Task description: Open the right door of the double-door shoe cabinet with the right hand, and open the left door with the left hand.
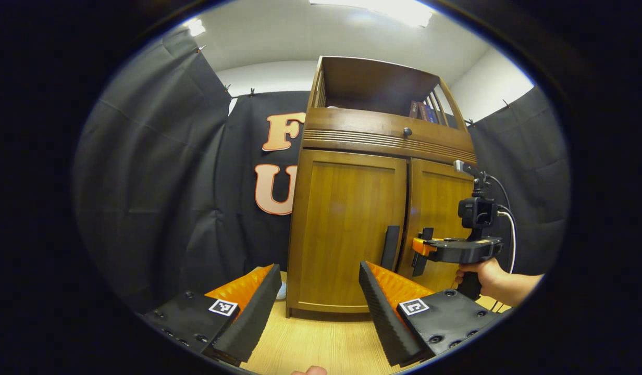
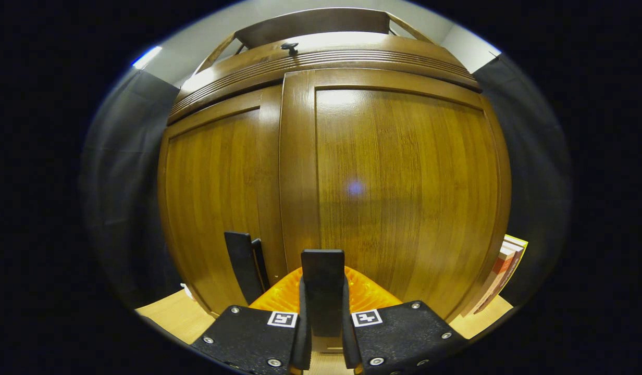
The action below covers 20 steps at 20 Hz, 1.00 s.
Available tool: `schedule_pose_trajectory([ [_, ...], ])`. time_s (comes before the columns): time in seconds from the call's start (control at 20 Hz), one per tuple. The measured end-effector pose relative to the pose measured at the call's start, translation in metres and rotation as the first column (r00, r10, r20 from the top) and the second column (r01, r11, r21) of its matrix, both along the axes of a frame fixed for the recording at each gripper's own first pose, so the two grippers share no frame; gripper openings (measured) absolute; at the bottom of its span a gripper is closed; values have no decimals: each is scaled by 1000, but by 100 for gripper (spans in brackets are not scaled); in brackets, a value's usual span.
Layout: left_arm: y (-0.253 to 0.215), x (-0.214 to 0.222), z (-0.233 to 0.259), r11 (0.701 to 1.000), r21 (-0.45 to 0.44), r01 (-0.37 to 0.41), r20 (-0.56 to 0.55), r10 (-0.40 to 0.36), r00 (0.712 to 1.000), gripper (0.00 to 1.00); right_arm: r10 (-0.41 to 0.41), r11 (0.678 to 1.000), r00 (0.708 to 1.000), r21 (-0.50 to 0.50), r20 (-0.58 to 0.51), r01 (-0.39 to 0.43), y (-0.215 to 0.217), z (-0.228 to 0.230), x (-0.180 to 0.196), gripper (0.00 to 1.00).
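Right gripper (image 2: pixel 322 333) pinches the right door's handle (image 2: pixel 322 291) between both fingers, hard against the cabinet (image 2: pixel 404 182). Left gripper (image 1: pixel 318 307) hangs back from the cabinet, jaws spread; left door's handle (image 1: pixel 389 247) lies beyond the gap, untouched. Both doors closed.

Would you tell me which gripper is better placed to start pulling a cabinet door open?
Right. The right gripper is shut on the right door's handle, so it looks ready to pull. The left gripper is open, short of the left door's handle.
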State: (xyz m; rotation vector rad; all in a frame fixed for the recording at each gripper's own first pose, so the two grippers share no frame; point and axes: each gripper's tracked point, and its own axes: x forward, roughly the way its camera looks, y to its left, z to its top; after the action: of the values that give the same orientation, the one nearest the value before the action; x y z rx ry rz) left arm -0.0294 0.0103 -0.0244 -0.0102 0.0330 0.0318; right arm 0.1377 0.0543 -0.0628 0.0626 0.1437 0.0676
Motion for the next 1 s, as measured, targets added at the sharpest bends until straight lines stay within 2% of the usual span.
schedule_pose_trajectory([
  [0.2,-10,-11,-4,1000,-4,6,-10,-6,1000,93,25,1000,1000,-4,-14,-25,-10,4,-42,24],
  [0.25,-11,-12,-4,1000,-7,8,-8,-8,1000,93,26,1000,1000,-4,-17,-26,-14,4,-53,19],
  [0.3,-13,-14,-5,1000,-12,10,-7,-10,1000,93,23,1000,1000,-1,-20,-23,-19,7,-64,24],
  [0.45,-23,-12,-2,999,-18,28,1,-27,1000,95,15,1000,1000,-5,-25,-15,-35,13,-93,24],
  [0.5,-27,-9,1,999,-18,33,9,-33,999,96,10,1000,1000,-4,-28,-10,-41,14,-102,19],
  [0.55,-31,-7,3,999,-19,38,15,-38,999,96,4,1000,1000,-4,-30,-4,-47,15,-112,28],
  [0.6,-36,-5,4,999,-20,44,19,-44,999,96,0,1000,1000,-7,-28,0,-54,15,-120,23],
  [0.7,-47,0,7,998,-13,59,25,-59,998,100,-9,1000,1000,-15,-25,9,-67,18,-134,23],
  [0.9,-70,8,7,997,1,81,26,-81,996,93,-35,999,999,-19,-27,34,-95,21,-156,23],
  [0.95,-76,9,6,996,0,85,24,-85,996,93,-47,999,998,-16,-29,46,-100,17,-161,28],
  [1.0,-82,10,4,996,0,86,22,-86,996,93,-55,998,998,-19,-27,55,-108,15,-165,23],
])
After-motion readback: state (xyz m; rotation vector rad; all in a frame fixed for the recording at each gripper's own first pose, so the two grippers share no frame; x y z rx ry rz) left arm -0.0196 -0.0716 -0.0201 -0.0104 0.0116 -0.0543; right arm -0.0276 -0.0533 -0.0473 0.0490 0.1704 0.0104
